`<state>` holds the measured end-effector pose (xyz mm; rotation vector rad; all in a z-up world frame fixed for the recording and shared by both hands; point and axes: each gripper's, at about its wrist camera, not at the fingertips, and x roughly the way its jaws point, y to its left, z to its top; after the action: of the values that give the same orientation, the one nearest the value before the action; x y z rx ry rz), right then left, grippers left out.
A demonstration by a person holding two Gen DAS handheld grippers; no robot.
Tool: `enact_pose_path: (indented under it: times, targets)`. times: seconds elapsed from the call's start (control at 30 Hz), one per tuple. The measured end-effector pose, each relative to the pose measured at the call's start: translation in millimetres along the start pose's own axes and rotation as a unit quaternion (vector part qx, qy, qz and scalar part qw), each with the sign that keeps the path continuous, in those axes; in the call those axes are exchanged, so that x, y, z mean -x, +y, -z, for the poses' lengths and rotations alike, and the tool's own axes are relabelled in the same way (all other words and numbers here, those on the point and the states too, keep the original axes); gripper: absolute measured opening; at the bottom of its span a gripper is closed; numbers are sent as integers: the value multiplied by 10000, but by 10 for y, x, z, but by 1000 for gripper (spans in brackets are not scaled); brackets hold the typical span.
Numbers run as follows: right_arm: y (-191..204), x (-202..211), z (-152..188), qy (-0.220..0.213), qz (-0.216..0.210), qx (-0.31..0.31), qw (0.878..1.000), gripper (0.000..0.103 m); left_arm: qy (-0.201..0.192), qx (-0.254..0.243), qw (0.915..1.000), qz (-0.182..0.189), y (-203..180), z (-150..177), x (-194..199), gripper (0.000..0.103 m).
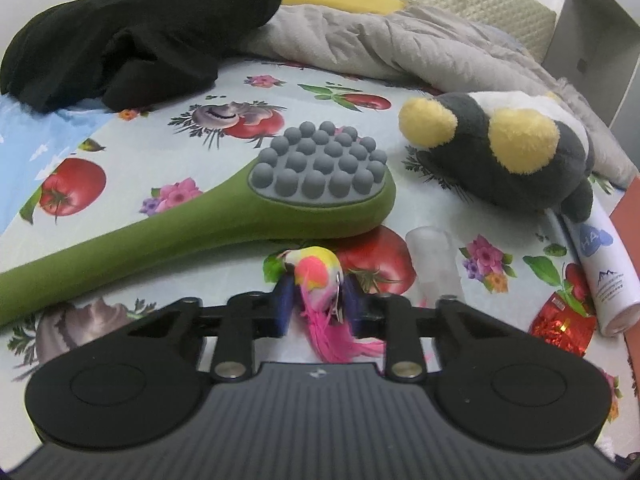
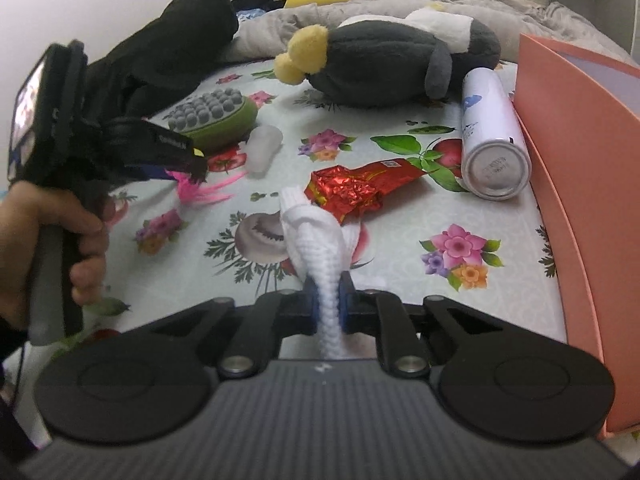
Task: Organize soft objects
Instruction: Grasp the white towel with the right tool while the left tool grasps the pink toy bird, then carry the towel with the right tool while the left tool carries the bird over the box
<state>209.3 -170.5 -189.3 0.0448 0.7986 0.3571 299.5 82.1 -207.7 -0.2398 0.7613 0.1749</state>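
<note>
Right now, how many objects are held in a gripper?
2: a feathered toy bird pinched in the left gripper, and a white knitted cloth clamped in the right gripper. None appear hidden.

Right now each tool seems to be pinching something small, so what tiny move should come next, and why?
Probably lift both straight up. The left tool is closed on the feathered toy bird and the right tool on the white knitted cloth, yet both things look low over the flowered tablecloth.

A small feathered toy bird (image 1: pixel 316 272), pink and yellow, sits low in the frame's centre. A knotted white knit cloth (image 2: pixel 316 236) lies lower centre. A grey plush toy (image 1: pixel 516 148) lies at upper right.
</note>
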Motion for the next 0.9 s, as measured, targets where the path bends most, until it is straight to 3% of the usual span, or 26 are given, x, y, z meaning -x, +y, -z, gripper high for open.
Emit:
enact_pose_path:
  times: [0.23,0.63,0.77,0.83,0.9]
  targets:
    - [-25,207,-110,-113,-240,-365,9990,13,-42,-21,9998,189,-8,-34,126,29]
    - [101,653,-321,-371,-512,-700,9955,13,71,127,9972,729,65,145,946,30]
    - [0,717,-339,-276,-1083,-1385,9840,13,52,52,9963,853,67,215,1244,30]
    - [-119,662,-312,-81,-1503,-2005,9681,13,20,49,9962,867,83,252,1368,30]
    - [-174,599,-254,117,-1637,-2397,9569,13,37,113,9957,921,108,298,1472,30]
